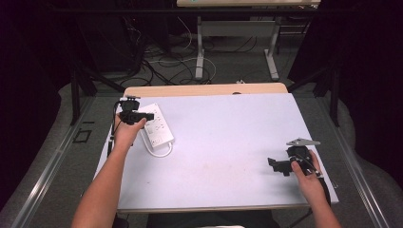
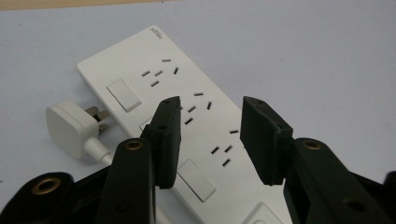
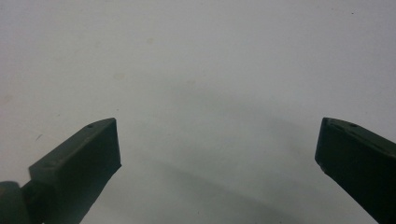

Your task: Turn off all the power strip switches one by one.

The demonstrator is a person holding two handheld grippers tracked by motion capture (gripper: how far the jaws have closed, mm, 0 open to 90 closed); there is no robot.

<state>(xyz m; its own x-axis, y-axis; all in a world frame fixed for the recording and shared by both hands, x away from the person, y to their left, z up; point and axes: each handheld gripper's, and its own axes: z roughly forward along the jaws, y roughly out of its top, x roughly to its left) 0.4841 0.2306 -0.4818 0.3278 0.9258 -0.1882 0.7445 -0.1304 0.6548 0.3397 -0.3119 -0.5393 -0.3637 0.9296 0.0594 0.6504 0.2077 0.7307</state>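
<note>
A white power strip [image 1: 160,127] with several sockets and rocker switches lies flat at the table's far left. In the left gripper view the power strip [image 2: 140,70] has its own white plug [image 2: 70,128] lying beside one end, on a white cable [image 1: 161,152] that loops off the strip's near end. My left gripper [image 1: 145,116] hovers just over the strip; the left gripper [image 2: 210,105] is open and its pads touch nothing. My right gripper [image 1: 274,164] rests low at the near right. The right gripper [image 3: 217,126] stands wide open over bare tabletop.
The white tabletop [image 1: 223,133] stretches between the two hands, with a wooden strip [image 1: 204,89] along its far edge. Beyond it are floor cables [image 1: 161,66] and the legs of another desk [image 1: 199,52]. Dark curtains close both sides.
</note>
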